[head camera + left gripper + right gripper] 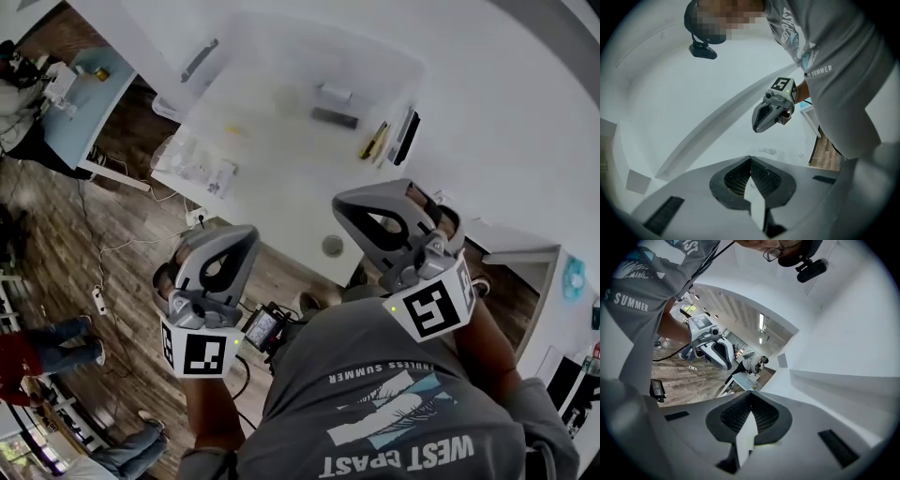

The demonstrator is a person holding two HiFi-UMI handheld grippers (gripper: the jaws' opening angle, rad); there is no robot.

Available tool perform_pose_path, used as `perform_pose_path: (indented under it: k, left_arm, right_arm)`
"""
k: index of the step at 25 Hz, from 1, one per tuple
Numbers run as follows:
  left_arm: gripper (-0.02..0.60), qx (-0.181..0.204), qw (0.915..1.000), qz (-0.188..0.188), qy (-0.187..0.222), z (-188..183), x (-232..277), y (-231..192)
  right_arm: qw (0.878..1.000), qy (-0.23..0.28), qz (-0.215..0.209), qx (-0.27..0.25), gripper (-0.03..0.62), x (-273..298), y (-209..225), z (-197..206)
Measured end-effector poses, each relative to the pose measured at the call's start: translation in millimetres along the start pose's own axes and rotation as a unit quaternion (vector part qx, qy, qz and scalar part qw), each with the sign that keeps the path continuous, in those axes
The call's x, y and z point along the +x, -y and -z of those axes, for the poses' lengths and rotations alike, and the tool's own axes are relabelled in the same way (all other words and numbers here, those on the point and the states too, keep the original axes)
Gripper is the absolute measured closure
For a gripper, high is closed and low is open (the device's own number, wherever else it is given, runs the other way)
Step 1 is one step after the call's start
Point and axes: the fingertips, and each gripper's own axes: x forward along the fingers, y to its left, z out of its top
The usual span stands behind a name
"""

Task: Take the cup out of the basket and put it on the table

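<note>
Head view shows left hand-held gripper (225, 255) and right hand-held gripper (384, 220), jaws together and empty, held short of the white desk (281, 187), presumably pre-reach; cup and basket not discernible.

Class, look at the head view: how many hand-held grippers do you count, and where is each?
2. The left gripper is at lower left, by the white table's near edge. The right gripper is right of centre, in front of the table. None appears hidden.
</note>
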Motion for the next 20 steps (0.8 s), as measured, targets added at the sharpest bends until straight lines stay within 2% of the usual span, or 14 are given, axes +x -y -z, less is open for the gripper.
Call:
perform_pose_path:
  k: [2,8,13,20]
  left_arm:
    - [0.572,0.004,0.9999,-0.004,-0.015,-4,10,-6]
    - [0.572,0.004,0.9996,-0.006,-0.026,-26,46,-6]
    - [0.572,0.007,0.9989,-0.007,-0.046,-36,61,4]
    - [0.572,0.005,0.9981,0.007,-0.062,-35,71,14]
  right_arm:
    - [1.000,0.015,-0.004,0.001,0.583,0,10,3]
    - [0.999,0.042,-0.008,0.014,0.583,-10,39,21]
    - [0.998,0.065,-0.009,0.023,0.583,-21,48,36]
    - [0.996,0.069,-0.013,0.046,0.583,-20,52,53]
